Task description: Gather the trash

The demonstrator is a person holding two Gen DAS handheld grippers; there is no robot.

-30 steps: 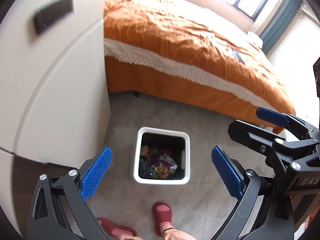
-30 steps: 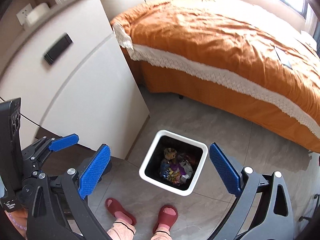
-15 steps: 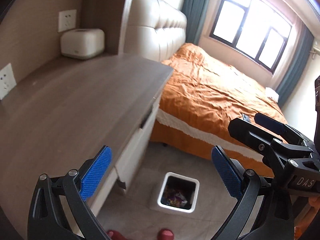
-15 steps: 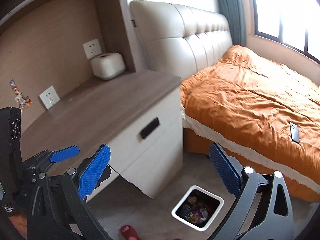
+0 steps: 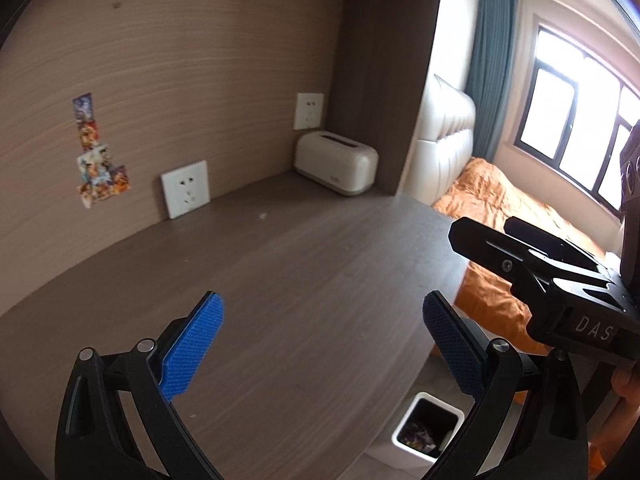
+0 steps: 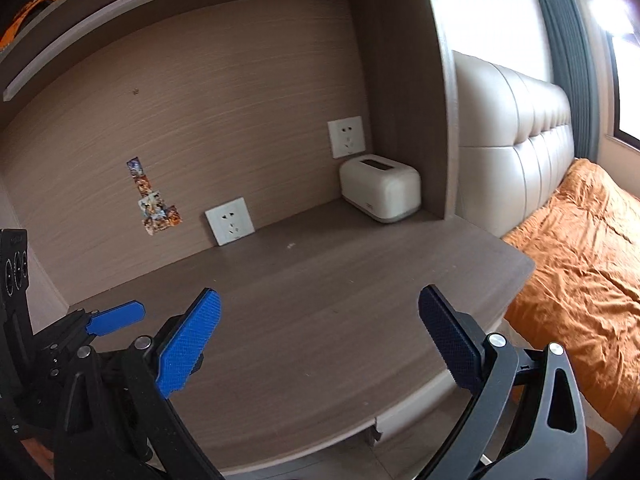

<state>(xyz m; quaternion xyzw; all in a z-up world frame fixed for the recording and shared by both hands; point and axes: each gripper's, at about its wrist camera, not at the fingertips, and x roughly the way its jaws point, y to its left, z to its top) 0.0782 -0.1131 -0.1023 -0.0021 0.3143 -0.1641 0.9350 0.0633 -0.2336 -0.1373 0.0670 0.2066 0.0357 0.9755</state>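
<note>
My left gripper point(image 5: 322, 346) is open and empty above a brown wooden desk top point(image 5: 280, 280). My right gripper point(image 6: 320, 340) is open and empty above the same desk top point(image 6: 340, 292); it also shows at the right of the left wrist view point(image 5: 520, 256). A white square trash bin point(image 5: 430, 432) with colourful wrappers inside stands on the floor below the desk's front edge. A tiny white speck point(image 5: 263, 215) lies on the desk near the back wall; it also shows in the right wrist view point(image 6: 291, 245).
A cream tissue box point(image 5: 336, 168) stands in the back right corner of the desk. Wall sockets point(image 5: 185, 189) and stickers point(image 5: 98, 160) are on the wooden back panel. A bed with an orange cover point(image 6: 592, 248) and a padded headboard point(image 6: 512, 136) lies to the right.
Both grippers have swung up from looking down at the bin and floor to facing the desk top and back wall. The bin now sits low in the left wrist view. Both stay open.
</note>
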